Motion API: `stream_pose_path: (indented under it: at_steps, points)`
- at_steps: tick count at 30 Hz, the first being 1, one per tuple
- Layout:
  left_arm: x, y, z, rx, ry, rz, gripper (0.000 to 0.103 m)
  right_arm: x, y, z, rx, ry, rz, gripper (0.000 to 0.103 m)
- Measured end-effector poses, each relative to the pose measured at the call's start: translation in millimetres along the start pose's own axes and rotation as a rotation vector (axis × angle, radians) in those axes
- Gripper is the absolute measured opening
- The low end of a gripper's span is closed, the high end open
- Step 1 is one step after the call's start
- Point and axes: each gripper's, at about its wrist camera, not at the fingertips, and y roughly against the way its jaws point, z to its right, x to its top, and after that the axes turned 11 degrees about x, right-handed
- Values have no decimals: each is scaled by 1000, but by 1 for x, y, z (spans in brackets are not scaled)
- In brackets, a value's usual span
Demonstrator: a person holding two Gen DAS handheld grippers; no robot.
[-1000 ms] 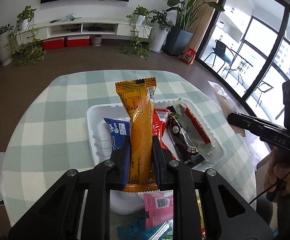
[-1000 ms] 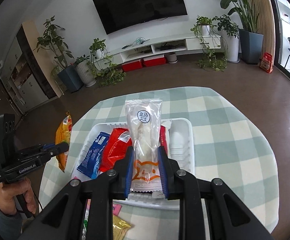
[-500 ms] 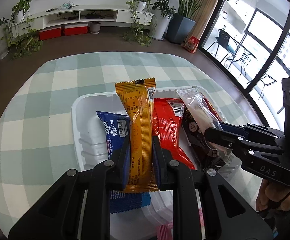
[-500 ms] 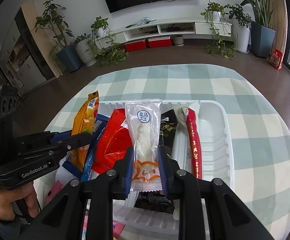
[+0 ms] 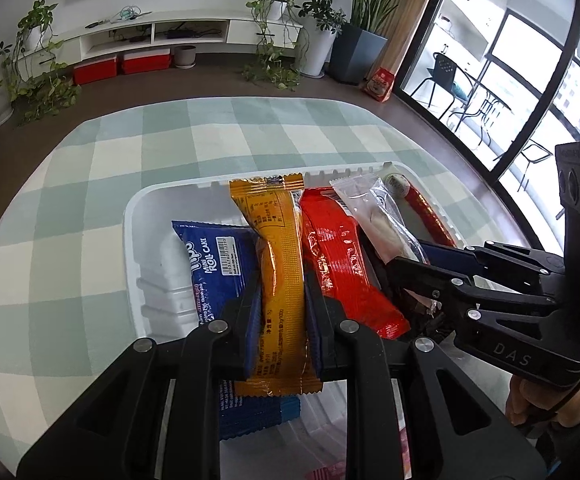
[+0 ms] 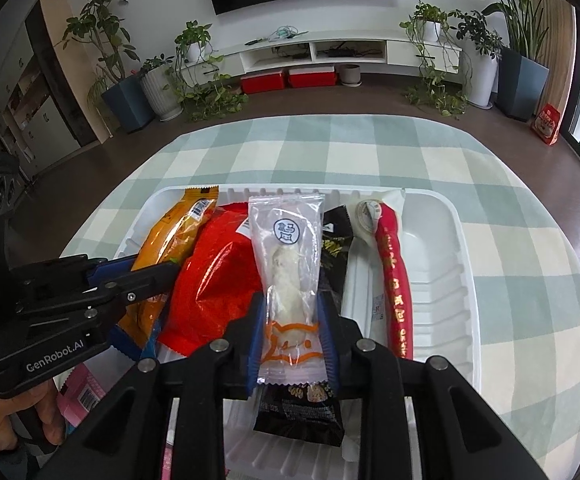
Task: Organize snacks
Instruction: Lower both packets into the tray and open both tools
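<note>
We had a round table (image 5: 89,184) under a green-and-white checked cloth, and on it the white foam tray (image 6: 446,240) that was taking the snacks. Lying in the tray already, side by side, were a blue roll-cake packet (image 5: 213,264), a red packet (image 5: 338,264), a black packet (image 6: 334,248) and a long red sausage stick (image 6: 394,280); a few loose packets, one of them pink (image 6: 85,392), lay on the table at the tray's near edge.

We judged the step to be the placing of two more snacks at once. Our left gripper (image 5: 283,308) was clamped tight on the orange packet (image 5: 277,248), which hung low over the tray between the blue and the red packets. Our right gripper (image 6: 292,320) held the clear packet (image 6: 287,264) over the black one, between the red packet and the sausage stick; its jaws had just been opening, though the blue pads (image 6: 326,320) appeared to touch the wrapper's sides, so we took it as gripped, only barely.

The next move, as we read it, called for letting the clear packet drop flat into its gap and drawing the right gripper back without dragging the black packet beneath. Then the orange packet needed lowering into its own slot before the left jaws eased off, with the two grippers kept from knocking together over the crowded tray.
</note>
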Motion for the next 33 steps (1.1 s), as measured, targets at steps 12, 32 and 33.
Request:
stream_pose_path:
  at_steps: [12, 32, 33]
  points:
    - [-2, -3, 5, 12, -14, -4, 19, -5, -7, -2, -19, 25, -19, 40]
    - [1, 2, 1, 40, 4, 27, 68, -9, -1, 4, -39, 19, -1, 62]
    - [2, 5, 1, 41, 5, 36, 72, -8, 0, 3, -41, 20, 3, 66]
